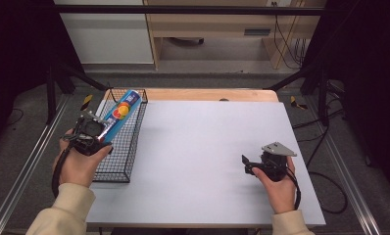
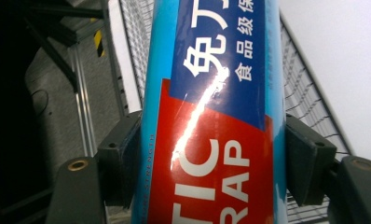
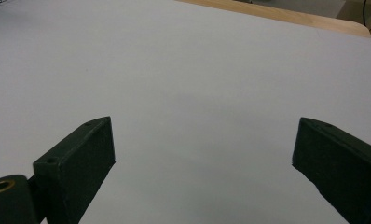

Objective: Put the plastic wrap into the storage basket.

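A long blue box of plastic wrap (image 1: 120,112) with a red label and fruit pictures lies slanted over the black wire basket (image 1: 133,147) at the table's left edge. My left gripper (image 1: 102,135) is shut on the box's near end. In the left gripper view the box (image 2: 211,93) runs up between both pads, which press its sides, and the basket's mesh (image 2: 301,93) lies behind it. My right gripper (image 1: 245,164) rests low over the right part of the white table top (image 1: 198,142). Its jaws stand wide apart with bare table between them (image 3: 204,149).
The basket's bottom holds nothing that I can see. A wooden strip (image 1: 212,94) borders the table's far edge, seen too in the right gripper view (image 3: 291,16). Black frame legs and cables stand on the floor to both sides.
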